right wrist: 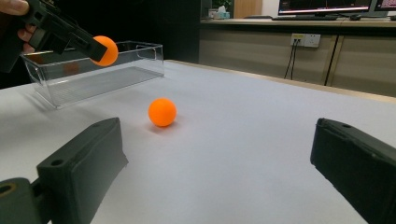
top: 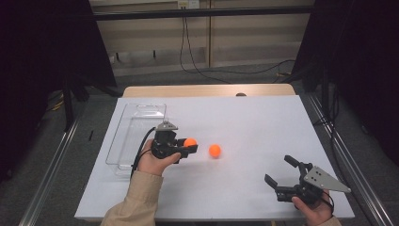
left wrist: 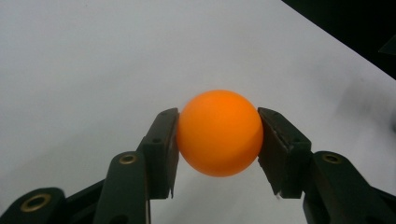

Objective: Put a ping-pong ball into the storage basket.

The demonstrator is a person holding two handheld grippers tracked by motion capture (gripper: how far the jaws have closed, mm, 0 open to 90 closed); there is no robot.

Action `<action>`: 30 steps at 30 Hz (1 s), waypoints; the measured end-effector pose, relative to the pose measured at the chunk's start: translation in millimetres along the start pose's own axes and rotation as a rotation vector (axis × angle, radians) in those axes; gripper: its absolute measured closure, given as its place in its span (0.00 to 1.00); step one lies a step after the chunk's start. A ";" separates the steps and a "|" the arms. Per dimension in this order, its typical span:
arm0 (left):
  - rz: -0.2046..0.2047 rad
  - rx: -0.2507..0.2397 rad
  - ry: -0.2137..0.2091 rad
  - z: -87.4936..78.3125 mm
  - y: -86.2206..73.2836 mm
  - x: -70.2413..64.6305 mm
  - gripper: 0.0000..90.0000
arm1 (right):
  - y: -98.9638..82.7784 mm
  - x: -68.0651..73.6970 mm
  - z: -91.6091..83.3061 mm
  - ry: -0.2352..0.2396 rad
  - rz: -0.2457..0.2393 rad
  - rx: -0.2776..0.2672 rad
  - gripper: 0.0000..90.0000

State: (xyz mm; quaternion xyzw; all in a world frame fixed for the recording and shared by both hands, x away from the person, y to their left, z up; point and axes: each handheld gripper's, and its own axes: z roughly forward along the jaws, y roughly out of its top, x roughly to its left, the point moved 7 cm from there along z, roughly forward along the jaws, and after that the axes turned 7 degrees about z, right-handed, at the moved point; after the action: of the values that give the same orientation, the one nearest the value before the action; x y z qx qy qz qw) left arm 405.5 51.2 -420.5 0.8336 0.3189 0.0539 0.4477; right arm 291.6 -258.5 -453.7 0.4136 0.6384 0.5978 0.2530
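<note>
Left gripper view shows the left hand-held gripper (left wrist: pixel 218 140) clamped on an orange ball (left wrist: pixel 219 133), lifted off the table (top: pixel 263 117), probably bound for the clear bin (top: pixel 136 134) beside it. Farther out, a second ball (top: pixel 215 150) waits; the right hand-held gripper (top: pixel 281 171) rests with jaws apart.

White sheet (top: pixel 263 117) covers the table, a strip of bare wood edge (top: pixel 207 90) showing at the far side. Grey floor (top: pixel 84 117) around it, metal rails (top: pixel 51 165) along both sides. Dark curtains (top: pixel 42 47) left and right. Beige panelled wall (top: pixel 244 42) behind, black cables (top: pixel 188 52) hanging down it to the floor. Right gripper view: wall socket (right wrist: pixel 303 40), a counter (right wrist: pixel 299 22) with monitors (right wrist: pixel 322 6) above. Lighting even, dim.
</note>
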 end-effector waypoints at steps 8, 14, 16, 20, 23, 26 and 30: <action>-0.008 -0.003 0.008 -4.2 0.7 2.4 0.57 | 0.0 0.2 0.0 0.002 -0.001 0.000 0.02; -0.011 -0.004 0.012 -6.1 0.7 4.6 0.57 | -0.3 0.1 0.1 0.001 -0.001 0.004 0.02; -0.014 -0.006 0.012 -7.3 1.0 5.5 0.57 | -0.6 0.6 0.3 0.001 0.002 0.004 0.03; -0.023 -0.013 0.015 -9.0 1.3 7.0 0.57 | -0.3 0.4 0.1 0.001 -0.002 0.003 0.02; -0.021 -0.011 0.017 -9.6 1.2 7.5 0.57 | -0.1 0.2 0.0 0.001 -0.001 0.001 0.03; -0.018 -0.009 0.023 -10.7 1.3 8.8 0.57 | -0.3 0.3 0.1 0.001 -0.002 0.003 0.02; -0.018 -0.010 0.024 -12.7 1.4 10.0 0.57 | 0.0 0.4 0.1 0.002 -0.002 0.000 0.02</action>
State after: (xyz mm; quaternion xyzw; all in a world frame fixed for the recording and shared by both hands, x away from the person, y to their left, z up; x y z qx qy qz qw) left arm 409.4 65.5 -413.9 0.8276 0.3317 0.0615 0.4486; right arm 291.4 -258.1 -453.6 0.4125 0.6391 0.5978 0.2530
